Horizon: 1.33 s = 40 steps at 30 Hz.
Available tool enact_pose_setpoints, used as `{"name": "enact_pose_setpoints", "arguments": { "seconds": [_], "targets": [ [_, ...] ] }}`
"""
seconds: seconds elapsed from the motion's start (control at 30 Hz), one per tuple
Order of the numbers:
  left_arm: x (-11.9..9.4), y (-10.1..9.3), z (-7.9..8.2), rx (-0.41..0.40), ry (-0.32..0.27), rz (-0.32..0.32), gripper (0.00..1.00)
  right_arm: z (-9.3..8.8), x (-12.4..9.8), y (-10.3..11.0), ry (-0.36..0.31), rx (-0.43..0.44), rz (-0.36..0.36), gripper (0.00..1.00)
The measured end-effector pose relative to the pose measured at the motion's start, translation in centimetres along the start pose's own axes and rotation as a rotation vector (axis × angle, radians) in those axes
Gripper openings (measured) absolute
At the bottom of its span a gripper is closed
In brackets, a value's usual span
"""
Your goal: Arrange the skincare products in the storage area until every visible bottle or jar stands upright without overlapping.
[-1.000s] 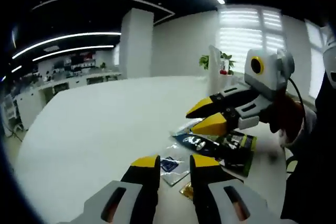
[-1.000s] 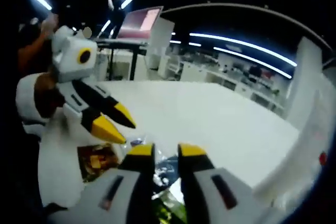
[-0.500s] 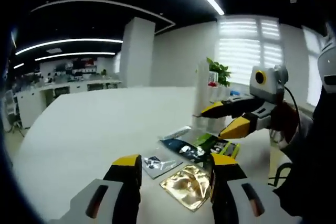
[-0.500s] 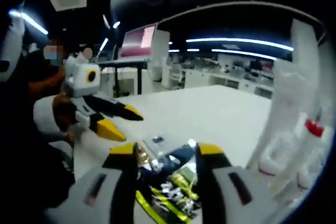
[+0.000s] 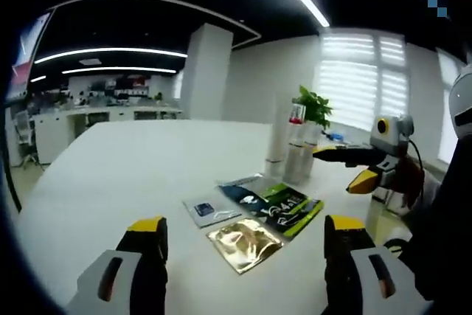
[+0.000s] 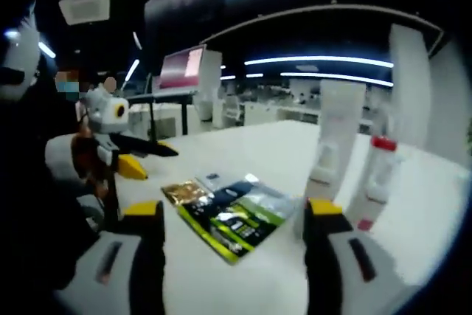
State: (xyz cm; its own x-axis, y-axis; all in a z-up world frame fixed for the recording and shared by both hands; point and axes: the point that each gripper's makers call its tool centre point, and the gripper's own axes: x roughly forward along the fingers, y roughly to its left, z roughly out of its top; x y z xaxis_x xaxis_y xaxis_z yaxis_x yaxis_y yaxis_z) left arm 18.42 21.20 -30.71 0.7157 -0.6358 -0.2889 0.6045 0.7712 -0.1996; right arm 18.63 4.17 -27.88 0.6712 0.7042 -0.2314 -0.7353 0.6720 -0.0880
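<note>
Skincare products: sachets and bottles, grouped on a white bench (image 5: 110, 182).

Sachets, lying flat. One gold foil sachet (image 5: 244, 240), nearest the left gripper (image 5: 245, 244), lay just ahead of it between its spread fingers (image 5: 150, 232). One small silver sachet (image 5: 209, 210) with a dark square print lay just beside the gold one, toward the left finger. A dark sachet (image 5: 251, 195) and a green-and-black sachet (image 5: 286, 208) overlapped beyond the gold one, long axes running away toward the bottles.

Bottles, upright. A tall pale tube (image 5: 279, 134) and a clear bottle with a red cap (image 5: 295, 145) stood just beside each other at the far end of the sachet cluster. In the right gripper view the same tall tube (image 6: 329, 138) and red-capped bottle (image 6: 375, 171) stood just beyond the right gripper's right finger (image 6: 323, 209), with the green-and-black sachet (image 6: 237, 219) lying between that gripper's fingers.

Grippers. Left: fingers wide apart, holding nothing, above the bench. Right gripper (image 6: 234, 215): fingers wide apart, holding nothing; it also appeared from the left gripper view (image 5: 352, 167), past the bottles.

Governing relation, as judged: bottles lay nearer the right gripper, off its right finger; flat sachets sat centred before both, gold one closest to the left.
</note>
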Motion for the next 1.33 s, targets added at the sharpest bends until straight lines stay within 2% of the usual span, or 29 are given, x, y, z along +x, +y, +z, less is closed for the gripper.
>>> {"name": "enact_pose_setpoints", "arguments": {
  "seconds": [0.17,0.27,0.33,0.5,0.6,0.83,1.0,1.33],
  "targets": [
    [-0.5,-0.3,0.0,-0.003,-0.002,0.021,0.96,-1.4,-2.4,-0.9,0.027,0.012,-0.034,0.90],
    [-0.9,-0.6,0.4,-0.010,-0.017,0.033,0.99,-1.9,-3.6,-1.3,0.036,0.026,-0.062,1.00],
    [-1.0,-1.0,0.6,0.000,-0.029,0.035,0.99,-2.2,-4.4,-1.6,0.033,0.031,-0.080,1.00],
    [-1.4,-1.8,-0.3,0.039,0.019,0.046,0.99,-2.7,-6.6,-1.9,0.029,0.066,-0.130,1.00],
    [-1.9,-2.3,-0.2,0.027,0.010,0.043,1.00,-2.9,-7.8,-2.0,0.030,0.081,-0.147,1.00],
    [-2.8,-2.7,-0.4,0.024,0.010,0.067,1.00,-3.2,-9.2,-2.1,0.035,0.090,-0.169,1.00],
    [-3.0,-2.7,-0.5,0.003,0.000,0.051,1.00,-3.4,-9.5,-2.0,0.052,0.085,-0.182,1.00],
    [-2.9,-2.1,-0.2,-0.025,-0.040,0.059,0.99,-3.7,-9.4,-2.3,0.074,0.085,-0.202,1.00]
  ]
}}
